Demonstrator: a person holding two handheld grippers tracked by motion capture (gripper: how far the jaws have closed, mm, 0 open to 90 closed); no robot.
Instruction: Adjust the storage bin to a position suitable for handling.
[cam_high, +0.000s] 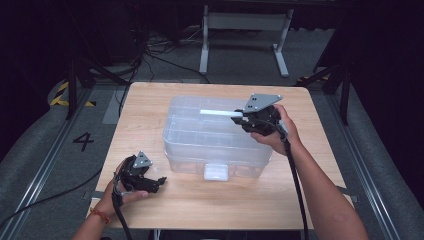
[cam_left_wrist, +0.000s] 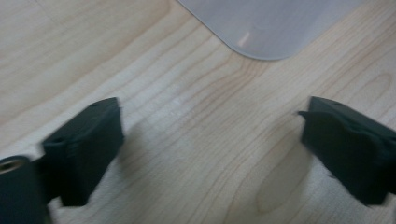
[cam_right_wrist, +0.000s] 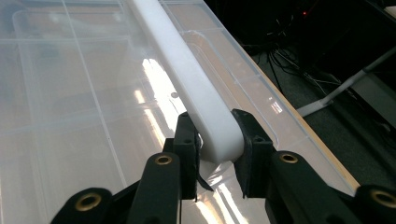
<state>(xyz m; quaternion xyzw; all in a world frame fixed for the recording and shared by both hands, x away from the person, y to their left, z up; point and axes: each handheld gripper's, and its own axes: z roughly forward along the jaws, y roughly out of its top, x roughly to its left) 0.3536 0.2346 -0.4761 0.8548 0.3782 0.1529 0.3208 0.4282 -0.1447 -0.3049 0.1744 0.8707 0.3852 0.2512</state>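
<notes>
A clear plastic storage box (cam_high: 200, 135) with divided compartments sits in the middle of the wooden table, its white latch (cam_high: 216, 171) facing the near edge. A white handle bar (cam_high: 217, 113) lies over its lid. My right gripper (cam_high: 241, 118) is shut on the end of that white handle (cam_right_wrist: 196, 88), one jaw on each side. My left gripper (cam_high: 161, 181) rests low over the table near the front left, open with nothing between its jaws (cam_left_wrist: 210, 140). A rounded corner of the box (cam_left_wrist: 266, 28) lies just ahead of it.
The wooden table (cam_high: 150, 105) has bare wood to the left and in front of the box. Beyond the far edge stand a white metal frame (cam_high: 245, 30) and loose cables on a grey floor. A number 4 (cam_high: 83, 141) marks the floor at left.
</notes>
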